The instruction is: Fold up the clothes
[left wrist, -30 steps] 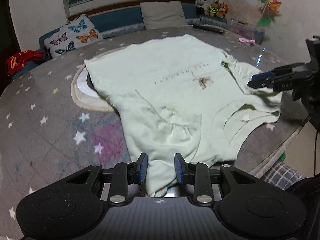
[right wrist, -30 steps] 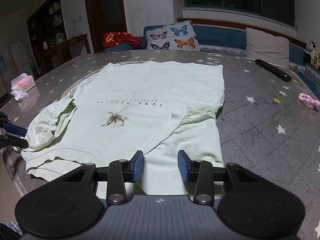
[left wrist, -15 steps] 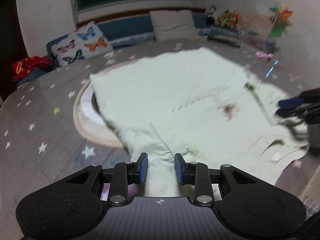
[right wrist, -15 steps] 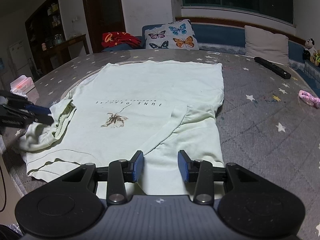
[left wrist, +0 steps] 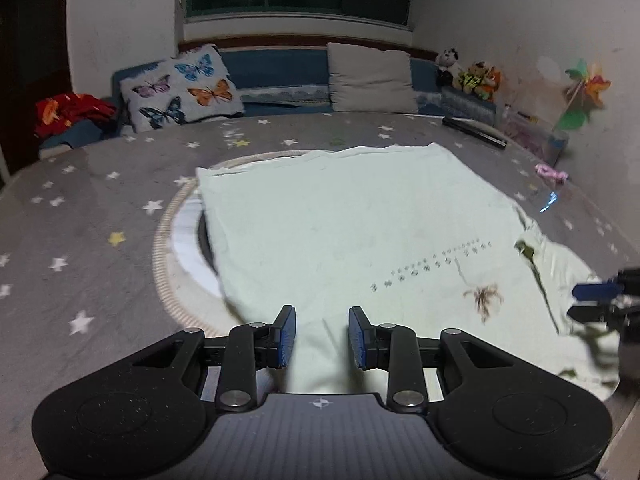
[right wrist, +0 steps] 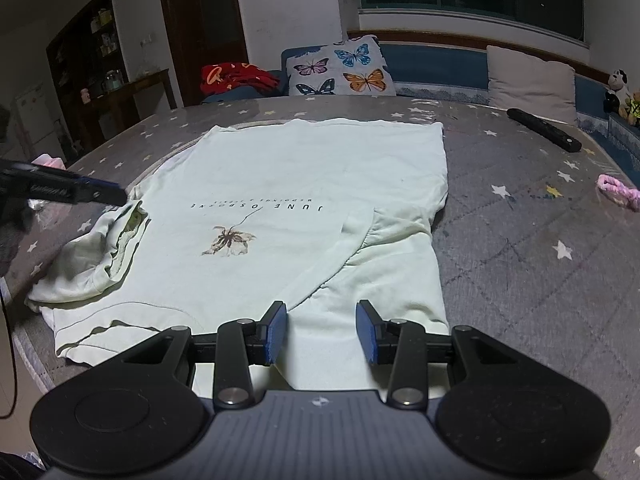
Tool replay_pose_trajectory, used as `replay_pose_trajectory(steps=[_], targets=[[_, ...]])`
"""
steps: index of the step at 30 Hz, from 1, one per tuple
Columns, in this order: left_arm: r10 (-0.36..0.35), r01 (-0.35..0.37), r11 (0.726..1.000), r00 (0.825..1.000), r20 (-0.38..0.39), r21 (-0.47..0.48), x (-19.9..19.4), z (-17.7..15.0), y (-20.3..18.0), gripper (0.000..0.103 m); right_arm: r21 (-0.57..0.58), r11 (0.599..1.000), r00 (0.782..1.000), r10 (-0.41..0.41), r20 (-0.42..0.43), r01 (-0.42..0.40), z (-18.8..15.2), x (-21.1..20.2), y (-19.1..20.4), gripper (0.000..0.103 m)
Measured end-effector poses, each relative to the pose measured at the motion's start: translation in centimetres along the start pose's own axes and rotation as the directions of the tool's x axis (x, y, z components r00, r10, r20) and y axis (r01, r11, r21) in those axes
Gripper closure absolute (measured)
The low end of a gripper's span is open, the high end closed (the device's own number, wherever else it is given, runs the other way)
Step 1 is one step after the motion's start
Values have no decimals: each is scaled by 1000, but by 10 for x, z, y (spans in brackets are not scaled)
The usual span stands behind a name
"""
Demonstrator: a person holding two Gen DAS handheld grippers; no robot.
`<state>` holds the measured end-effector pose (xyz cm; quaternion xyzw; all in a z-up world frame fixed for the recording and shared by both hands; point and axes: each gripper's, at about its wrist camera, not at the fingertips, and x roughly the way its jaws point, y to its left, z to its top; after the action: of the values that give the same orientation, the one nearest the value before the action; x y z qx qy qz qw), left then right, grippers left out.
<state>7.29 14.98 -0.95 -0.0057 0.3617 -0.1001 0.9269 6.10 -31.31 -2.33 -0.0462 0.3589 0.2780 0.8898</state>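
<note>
A pale green T-shirt (right wrist: 304, 184) with dark lettering and a small flower print lies spread on the star-patterned table (right wrist: 520, 248); it also shows in the left wrist view (left wrist: 360, 220). One sleeve (right wrist: 384, 248) is folded in over the body. My right gripper (right wrist: 322, 332) is open, its jaws over that sleeve's end. My left gripper (left wrist: 322, 336) is open, with shirt cloth between its jaws; from the right wrist view it (right wrist: 116, 196) hovers above the rumpled collar (right wrist: 124, 240). The right gripper's tips (left wrist: 592, 300) show at the left view's right edge.
A black remote (right wrist: 544, 130) and a pink hair tie (right wrist: 618, 192) lie on the table's right side. A round mat (left wrist: 176, 248) sticks out under the shirt. A bench with butterfly cushion (left wrist: 180, 88), grey pillow (left wrist: 372, 76) and red clothes (left wrist: 72, 112) lies behind.
My left gripper has moved up from the table's near edge and inward over the shirt, towards the collar. The right gripper has stayed put and open.
</note>
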Motion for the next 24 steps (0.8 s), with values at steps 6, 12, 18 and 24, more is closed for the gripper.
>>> replay_pose_trajectory(steps=[6,12,18,24], targets=[[-6,4,998,999,-41,-60,21,-4,21,69,3,1000,1000,1,-1,-1,0,0,0,64],[22,-22,998,1000,-9,-56,5,-8,16,70,1,1000,1000,0,1,0,-1,1,0,63],[40,-42,999,998,41,35,-27,-20,-7,69,-5,1000,1000,16,7,-16,-2,1,3,53],[47,-54,990,997,54,129,-48,-44,-32,69,-38,999,999,-9,30,10,-7,2,13,48]])
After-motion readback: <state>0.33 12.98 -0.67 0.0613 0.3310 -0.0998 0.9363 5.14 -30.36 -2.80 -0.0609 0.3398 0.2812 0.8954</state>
